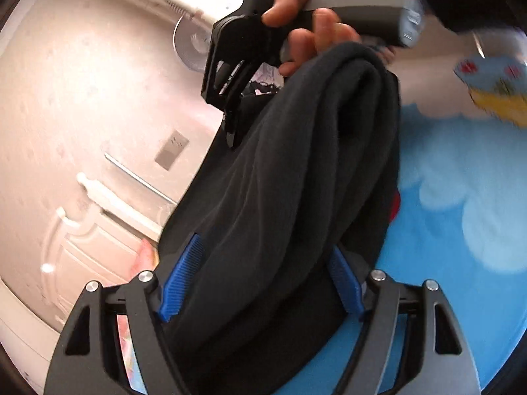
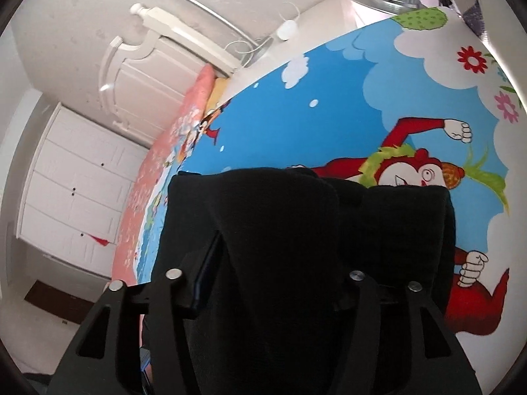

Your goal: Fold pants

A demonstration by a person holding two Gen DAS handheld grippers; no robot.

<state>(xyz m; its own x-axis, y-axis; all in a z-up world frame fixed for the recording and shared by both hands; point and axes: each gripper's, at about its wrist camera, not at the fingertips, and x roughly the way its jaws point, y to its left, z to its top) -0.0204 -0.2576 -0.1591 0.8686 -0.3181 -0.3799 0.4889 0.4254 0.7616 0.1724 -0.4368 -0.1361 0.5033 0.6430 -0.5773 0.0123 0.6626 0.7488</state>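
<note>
The black pants [image 1: 290, 177] are seen bunched in thick folds and stretched between the two grippers, above a bed covered by a blue cartoon sheet [image 1: 461, 197]; in the left wrist view the cloth runs from the left gripper [image 1: 260, 279] up toward the right gripper [image 1: 230, 98], which is held by a hand [image 1: 313, 16] at the top of the picture; the blue pads [image 1: 179, 279] of the left gripper are spread wide, and the cloth is lying between them, but whether it is pressed by them cannot be told; in the right wrist view the pants [image 2: 296, 247] are draped over and between the fingers of the right gripper [image 2: 273, 279], whose tips are covered by the dark cloth, so it cannot be told if they are clamped or loose; a white headboard [image 2: 138, 65] and a white wardrobe [image 2: 75, 177] are seen behind the bed.
</note>
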